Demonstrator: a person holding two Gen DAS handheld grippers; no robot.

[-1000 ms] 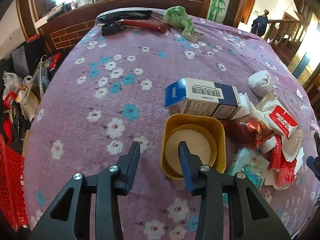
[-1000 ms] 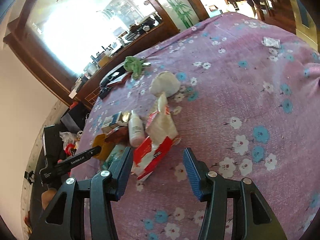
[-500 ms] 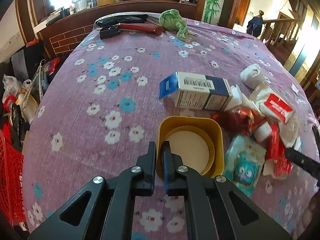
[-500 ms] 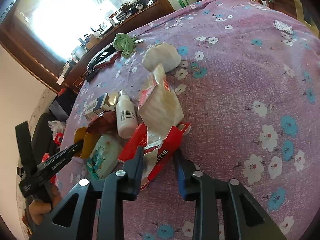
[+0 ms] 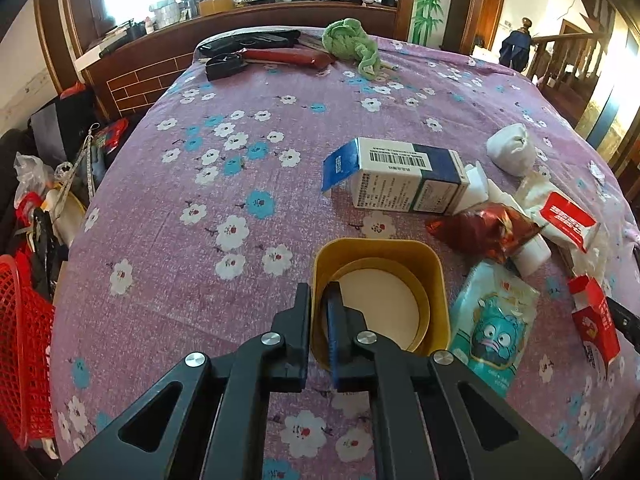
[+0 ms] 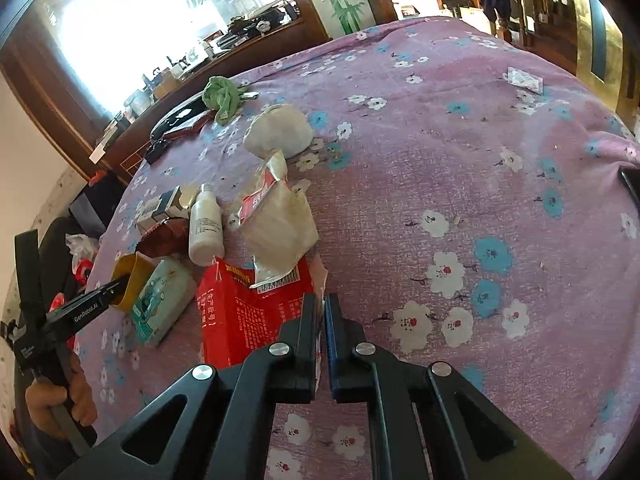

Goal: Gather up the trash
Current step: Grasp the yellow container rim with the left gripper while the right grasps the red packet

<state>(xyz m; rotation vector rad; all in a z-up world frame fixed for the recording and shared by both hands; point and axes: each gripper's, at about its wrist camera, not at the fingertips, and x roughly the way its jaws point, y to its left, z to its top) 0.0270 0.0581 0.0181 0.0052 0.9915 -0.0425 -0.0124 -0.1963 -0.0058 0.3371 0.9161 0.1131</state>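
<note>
While pinching its near wall, left claw point(image 5: 320, 316) holds yellow tub point(image 5: 380, 252).

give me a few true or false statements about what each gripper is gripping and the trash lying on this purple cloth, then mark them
1. The left gripper is clamped on the near wall of the yellow tub. True.
2. The right gripper hangs open above the cloth. False: its jaws have just closed on the edge of the red carton.
3. The blue and white box stands upright. False: it lies on its side with an end flap open.
4. The white bottle lies among the wrappers. True.
5. The green rag sits inside the tub. False: it lies at the far end of the floral cloth.
</note>
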